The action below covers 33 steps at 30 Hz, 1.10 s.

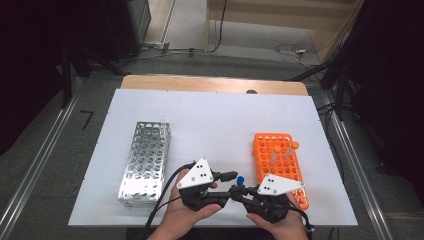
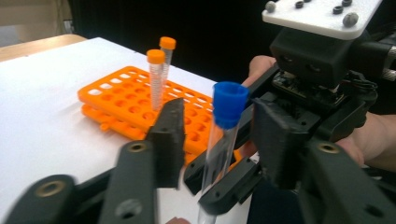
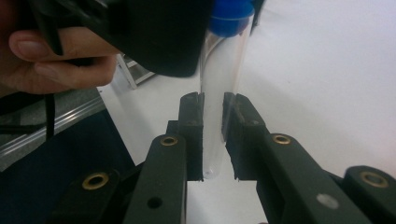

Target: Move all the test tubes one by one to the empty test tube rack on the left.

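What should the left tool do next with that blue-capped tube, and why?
Probably finish closing the left tool on the blue cap. The right tool already clamps the clear tube low on its body and holds it upright, while the left tool's fingers flank the cap with gaps still showing. A firm grip there would let the cap be twisted off.

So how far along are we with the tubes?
Done: two orange-capped tubes stand in the orange rack. In hand: the right claw is shut on the clear body of a blue-capped tube, held upright, and the left claw brackets its cap, pads not yet touching. Left: the cap is still on, the tube belongs to no rack yet, and the metal rack looks empty.
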Each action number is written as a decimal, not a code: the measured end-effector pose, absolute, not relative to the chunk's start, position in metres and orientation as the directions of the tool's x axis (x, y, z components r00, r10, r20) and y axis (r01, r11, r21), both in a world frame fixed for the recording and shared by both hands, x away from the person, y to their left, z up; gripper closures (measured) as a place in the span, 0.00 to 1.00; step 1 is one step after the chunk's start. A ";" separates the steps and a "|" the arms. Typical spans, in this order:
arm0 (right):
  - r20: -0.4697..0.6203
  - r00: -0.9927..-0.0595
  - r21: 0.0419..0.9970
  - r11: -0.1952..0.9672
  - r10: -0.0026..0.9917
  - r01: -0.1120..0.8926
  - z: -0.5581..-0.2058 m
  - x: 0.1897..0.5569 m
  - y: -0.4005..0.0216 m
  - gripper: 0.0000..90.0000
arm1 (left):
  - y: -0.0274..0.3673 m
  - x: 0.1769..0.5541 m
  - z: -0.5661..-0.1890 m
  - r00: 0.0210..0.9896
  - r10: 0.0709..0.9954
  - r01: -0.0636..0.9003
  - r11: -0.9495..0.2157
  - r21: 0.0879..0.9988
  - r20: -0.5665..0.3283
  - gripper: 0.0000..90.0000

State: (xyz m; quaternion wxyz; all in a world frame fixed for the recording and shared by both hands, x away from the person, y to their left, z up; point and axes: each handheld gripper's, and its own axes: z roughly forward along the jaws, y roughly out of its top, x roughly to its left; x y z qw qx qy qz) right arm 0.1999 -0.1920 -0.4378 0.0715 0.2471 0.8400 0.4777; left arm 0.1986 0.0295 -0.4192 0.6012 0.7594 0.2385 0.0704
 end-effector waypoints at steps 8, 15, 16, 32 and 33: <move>0.121 -0.881 0.834 0.434 0.457 0.339 -0.440 0.198 -0.188 0.83 | 0.024 0.197 -0.421 0.884 0.442 0.260 -0.193 0.946 -0.153 0.83; 0.117 -0.884 0.842 0.427 0.452 0.330 -0.439 0.198 -0.189 0.76 | 0.025 0.195 -0.418 0.880 0.456 0.244 -0.192 0.951 -0.133 0.85; 0.119 -0.888 0.846 0.423 0.444 0.325 -0.439 0.198 -0.190 0.72 | 0.026 0.195 -0.417 0.880 0.456 0.239 -0.189 0.952 -0.131 0.85; 0.078 -0.881 0.905 0.337 0.467 0.259 -0.415 0.200 -0.218 0.24 | 0.058 0.204 -0.408 0.826 0.550 0.245 -0.145 0.959 -0.128 0.85; 0.081 -0.875 0.908 0.327 0.478 0.263 -0.414 0.200 -0.221 0.23 | 0.061 0.205 -0.408 0.821 0.557 0.245 -0.144 0.959 -0.126 0.85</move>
